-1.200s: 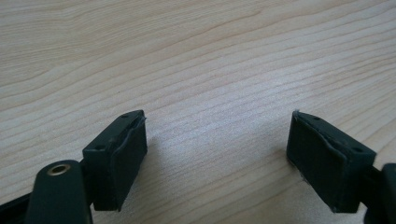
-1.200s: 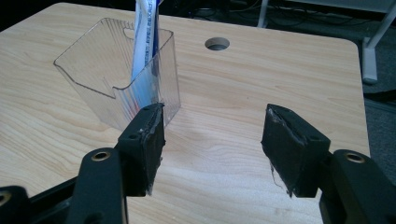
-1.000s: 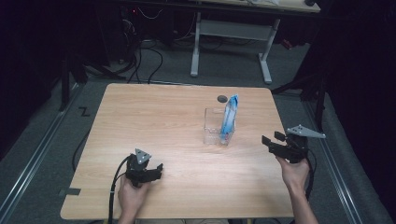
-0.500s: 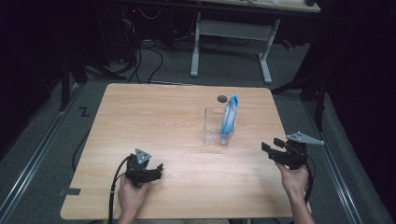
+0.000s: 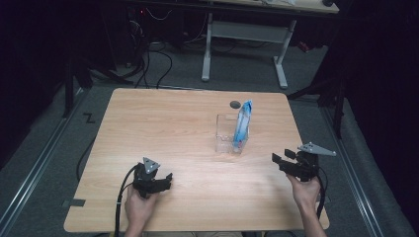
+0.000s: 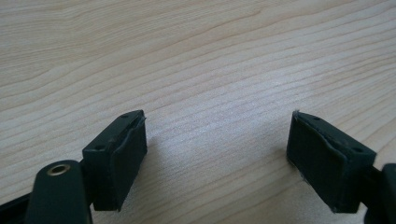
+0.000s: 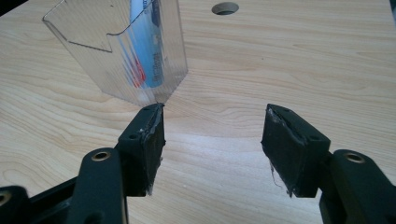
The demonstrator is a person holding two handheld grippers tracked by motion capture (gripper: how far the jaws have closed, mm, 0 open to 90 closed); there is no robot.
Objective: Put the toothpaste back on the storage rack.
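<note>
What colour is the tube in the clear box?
The tube is mostly light blue, clearest in the high view.

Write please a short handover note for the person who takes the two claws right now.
Left claw: open, low over bare table, holds nothing.
Right claw: open, holds nothing, pointed at the clear plastic holder, apart from it.
Blue toothpaste tube: upright inside the holder, right of table centre, near the round hole.
Done: tube sits in holder.
Left: apparently nothing; both claws are free.

Light wood-grain table (image 5: 163, 123) with round cable hole (image 5: 235, 104) near far edge carried a clear plastic holder (image 5: 226, 134) standing upright, right of centre.
</note>
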